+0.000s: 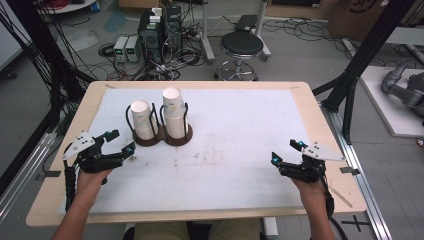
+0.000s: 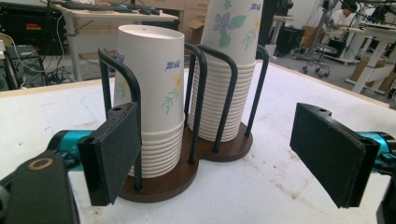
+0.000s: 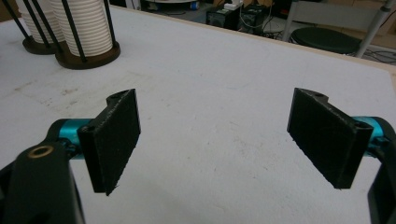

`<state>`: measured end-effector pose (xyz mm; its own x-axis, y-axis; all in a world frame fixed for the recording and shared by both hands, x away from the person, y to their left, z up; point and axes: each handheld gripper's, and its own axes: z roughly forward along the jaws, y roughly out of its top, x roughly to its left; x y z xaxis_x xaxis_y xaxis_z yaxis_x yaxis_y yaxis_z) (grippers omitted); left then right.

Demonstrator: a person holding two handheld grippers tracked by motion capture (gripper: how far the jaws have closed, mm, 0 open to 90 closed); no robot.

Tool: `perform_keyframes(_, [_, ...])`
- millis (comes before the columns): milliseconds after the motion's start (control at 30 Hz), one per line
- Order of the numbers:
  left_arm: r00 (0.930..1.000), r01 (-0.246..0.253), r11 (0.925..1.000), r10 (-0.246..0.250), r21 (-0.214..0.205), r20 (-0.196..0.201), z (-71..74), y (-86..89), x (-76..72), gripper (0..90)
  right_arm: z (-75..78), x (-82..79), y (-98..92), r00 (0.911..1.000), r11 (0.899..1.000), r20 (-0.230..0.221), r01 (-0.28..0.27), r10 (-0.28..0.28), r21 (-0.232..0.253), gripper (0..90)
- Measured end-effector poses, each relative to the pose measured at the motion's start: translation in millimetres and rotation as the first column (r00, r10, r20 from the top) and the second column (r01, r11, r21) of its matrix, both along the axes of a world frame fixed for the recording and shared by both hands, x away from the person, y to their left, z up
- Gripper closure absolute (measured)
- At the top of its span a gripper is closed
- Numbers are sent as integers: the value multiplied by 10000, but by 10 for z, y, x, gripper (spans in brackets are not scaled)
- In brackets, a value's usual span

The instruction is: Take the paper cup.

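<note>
L gripper (image 1: 121, 141): flat black pads spread, empty, near cups.
R gripper (image 1: 286, 151): pads spread, empty.
Cups (image 2: 150, 93): ribbed paper stacks, floral print.
Holder (image 2: 187, 172): dark round wood base, black wire hoops.

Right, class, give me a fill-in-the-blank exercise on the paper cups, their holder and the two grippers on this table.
1. The dark brown wooden cup holder carries ___ stacks of white floral paper cups.
2. The stack standing farther to the right in the high view is the ___ one.
3. The left gripper, nearer the holder, has its fingers ___.
4. The right gripper holds ___.

Missing words: two; taller; open; nothing
</note>
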<state>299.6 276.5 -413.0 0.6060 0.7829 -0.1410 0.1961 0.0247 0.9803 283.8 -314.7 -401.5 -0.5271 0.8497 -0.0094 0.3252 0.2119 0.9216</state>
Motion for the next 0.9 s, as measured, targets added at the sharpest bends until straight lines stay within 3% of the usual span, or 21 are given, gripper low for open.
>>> perform_keyframes(233, [10000, 43, 10000, -42, 18, -38, -17, 0, -12, 165, -3, -15, -14, 10000, 9999, -11, 28, -28, 162, 177])
perform_keyframes(533, [9999, 106, 9999, -105, -111, 92, 42, 12, -30, 165, 3, -35, 22, 9999, 9999, 18, -107, 108, -49, 177])
perform_keyframes(900, [9994, -56, 9995, 66, -298, 338, 278, 4, 115, 165, 7, -67, 29, 9999, 9999, -15, -155, 155, -71, 177])
